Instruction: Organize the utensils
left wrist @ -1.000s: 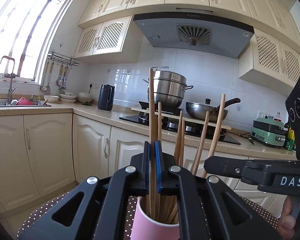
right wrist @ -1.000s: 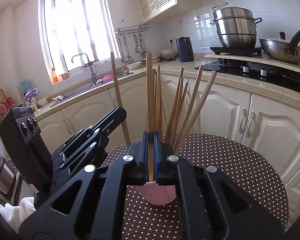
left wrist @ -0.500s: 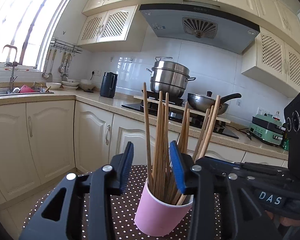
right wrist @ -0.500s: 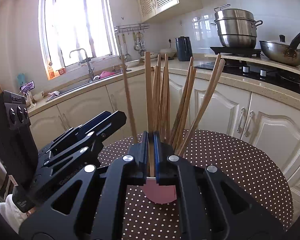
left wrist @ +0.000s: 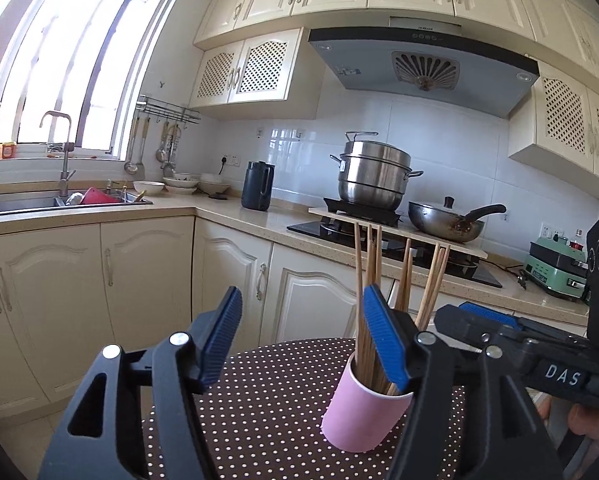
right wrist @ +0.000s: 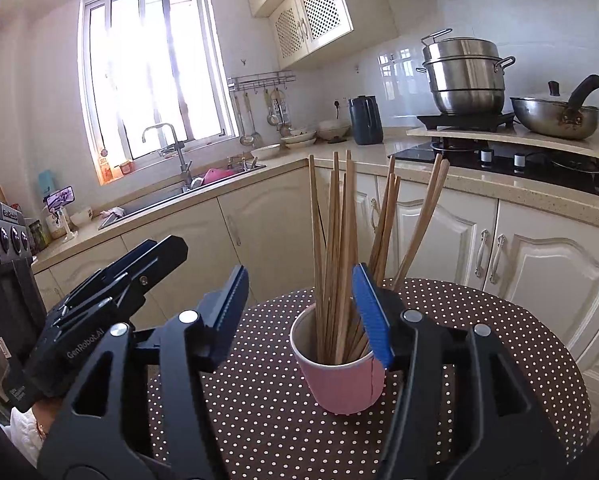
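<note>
A pink paper cup (left wrist: pixel 363 416) stands on a round table with a brown polka-dot cloth (left wrist: pixel 267 396). Several wooden chopsticks (left wrist: pixel 369 280) stand upright in it. My left gripper (left wrist: pixel 301 336) is open and empty, just short of the cup, which sits behind its right finger. In the right wrist view the cup (right wrist: pixel 341 378) and chopsticks (right wrist: pixel 335 240) sit just inside the right finger of my right gripper (right wrist: pixel 299 308), which is open and empty. Each gripper shows in the other's view: the right one (left wrist: pixel 487 324) and the left one (right wrist: pixel 139 264).
Cream kitchen cabinets (left wrist: pixel 139 276) run behind the table. The counter holds a sink (left wrist: pixel 27 202), a dark kettle (left wrist: pixel 258 186), a steel steamer pot (left wrist: pixel 373 176) and a wok (left wrist: pixel 445 224) on the hob. The table edge (right wrist: pixel 571 364) is close on the right.
Both grippers were shut on single chopsticks over the cup. The left opened first, then the right; the chopsticks dropped into the cup. Both grippers have drawn back and up a little.
</note>
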`<state>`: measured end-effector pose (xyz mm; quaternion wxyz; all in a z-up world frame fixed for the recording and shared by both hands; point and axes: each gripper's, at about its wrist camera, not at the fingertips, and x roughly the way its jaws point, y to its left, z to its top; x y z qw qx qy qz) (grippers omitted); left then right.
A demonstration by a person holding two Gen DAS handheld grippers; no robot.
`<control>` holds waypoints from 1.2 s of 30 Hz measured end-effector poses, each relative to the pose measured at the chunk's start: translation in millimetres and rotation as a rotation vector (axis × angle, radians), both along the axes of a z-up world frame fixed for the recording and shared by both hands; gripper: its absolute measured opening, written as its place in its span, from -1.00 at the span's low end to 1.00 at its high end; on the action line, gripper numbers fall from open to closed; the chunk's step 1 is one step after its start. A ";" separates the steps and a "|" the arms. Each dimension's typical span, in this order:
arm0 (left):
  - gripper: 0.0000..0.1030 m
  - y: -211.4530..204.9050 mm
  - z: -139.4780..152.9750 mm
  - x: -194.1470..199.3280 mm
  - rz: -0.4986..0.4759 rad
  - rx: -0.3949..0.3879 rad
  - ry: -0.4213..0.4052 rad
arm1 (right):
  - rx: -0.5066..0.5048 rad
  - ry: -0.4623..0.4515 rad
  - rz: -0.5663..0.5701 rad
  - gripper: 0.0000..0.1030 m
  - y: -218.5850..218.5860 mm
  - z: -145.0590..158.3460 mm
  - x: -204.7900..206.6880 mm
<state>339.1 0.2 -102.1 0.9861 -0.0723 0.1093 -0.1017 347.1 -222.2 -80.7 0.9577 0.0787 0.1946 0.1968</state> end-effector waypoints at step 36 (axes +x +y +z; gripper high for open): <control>0.62 20.3 87.2 -258.3 0.086 0.175 -0.144 | -0.082 -0.292 -0.175 0.78 41.6 79.5 -267.8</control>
